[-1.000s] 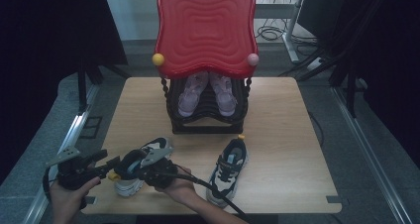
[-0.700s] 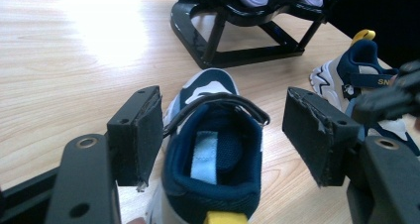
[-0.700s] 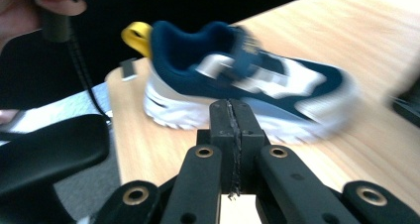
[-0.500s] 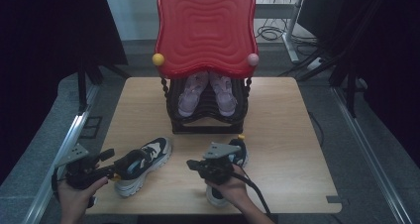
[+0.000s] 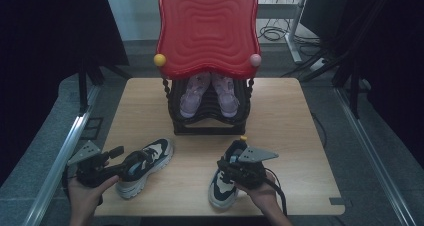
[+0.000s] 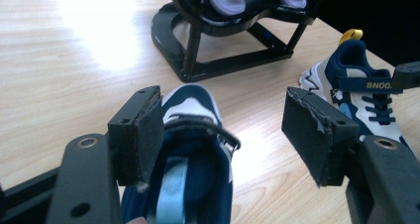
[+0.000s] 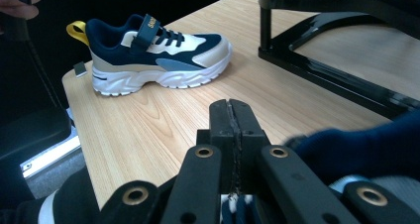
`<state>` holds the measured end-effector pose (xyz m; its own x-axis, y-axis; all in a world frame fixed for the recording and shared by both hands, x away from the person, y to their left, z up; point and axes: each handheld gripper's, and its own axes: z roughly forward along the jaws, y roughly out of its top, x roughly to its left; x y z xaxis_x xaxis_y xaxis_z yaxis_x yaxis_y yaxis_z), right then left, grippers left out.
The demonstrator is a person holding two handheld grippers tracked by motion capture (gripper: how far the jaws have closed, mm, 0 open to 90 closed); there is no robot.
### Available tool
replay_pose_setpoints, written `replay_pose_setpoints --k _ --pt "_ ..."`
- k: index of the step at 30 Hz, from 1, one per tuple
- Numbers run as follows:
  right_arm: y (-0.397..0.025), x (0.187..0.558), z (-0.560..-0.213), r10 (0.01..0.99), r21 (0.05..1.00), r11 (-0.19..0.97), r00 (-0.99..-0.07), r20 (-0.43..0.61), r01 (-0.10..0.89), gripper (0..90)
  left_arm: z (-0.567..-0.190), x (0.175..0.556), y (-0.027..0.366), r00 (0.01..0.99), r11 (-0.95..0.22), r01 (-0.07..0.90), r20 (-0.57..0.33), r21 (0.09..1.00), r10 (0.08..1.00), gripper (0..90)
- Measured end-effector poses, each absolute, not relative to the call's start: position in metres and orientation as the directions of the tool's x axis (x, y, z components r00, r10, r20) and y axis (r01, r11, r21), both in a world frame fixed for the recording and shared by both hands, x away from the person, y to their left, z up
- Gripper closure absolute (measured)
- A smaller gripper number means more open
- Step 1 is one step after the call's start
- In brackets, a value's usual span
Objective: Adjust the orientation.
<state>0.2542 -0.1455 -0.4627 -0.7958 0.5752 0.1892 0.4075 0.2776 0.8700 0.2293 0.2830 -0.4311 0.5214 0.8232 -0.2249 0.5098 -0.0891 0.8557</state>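
Observation:
Two navy-and-white sneakers lie on the wooden table (image 5: 290, 116). The left shoe (image 5: 150, 161) (image 7: 158, 60) lies on its sole with its toe towards the rack. My left gripper (image 5: 122, 161) (image 6: 223, 102) stands open at its heel, jaws to either side of the shoe's mouth (image 6: 190, 97). The right shoe (image 5: 220, 191) (image 6: 366, 100) has a yellow heel loop. My right gripper (image 5: 224, 165) (image 7: 232, 105) sits over it with its jaws shut, pointing at the left shoe. A blurred navy part of the right shoe (image 7: 366, 149) is beside the jaws. Whether they pinch any of it is unclear.
A black shoe rack (image 5: 210, 121) (image 6: 223, 60) (image 7: 337, 75) stands at the table's back middle under a red wavy top (image 5: 207, 31). A pink pair of shoes (image 5: 192, 93) rests on it. Bare wood lies between the two sneakers. The table's front edge is close to both hands.
The right hand and its gripper moved from beside the left shoe across to the right shoe. The left gripper stayed at the left shoe's heel. Neither shoe has shifted noticeably.

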Motion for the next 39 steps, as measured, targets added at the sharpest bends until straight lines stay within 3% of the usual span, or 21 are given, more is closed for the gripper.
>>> replay_pose_setpoints --k 13,19,39 --pt "-0.175 0.249 -0.469 0.608 0.876 0.243 -0.769 0.197 0.416 89.1 -0.428 0.252 0.271 0.539 -0.099 0.512 -0.23 0.853 0.81 32.4" --pt "-0.181 0.243 -0.473 0.609 0.877 0.29 -0.78 0.141 0.384 88.7 -0.425 0.248 0.272 0.548 -0.103 0.493 -0.216 0.864 0.808 32.3" --pt "-0.203 0.223 -0.482 0.618 0.866 0.299 -0.773 0.143 0.4 89.0 -0.429 0.245 0.287 0.527 -0.094 0.5 -0.216 0.861 0.822 32.1"
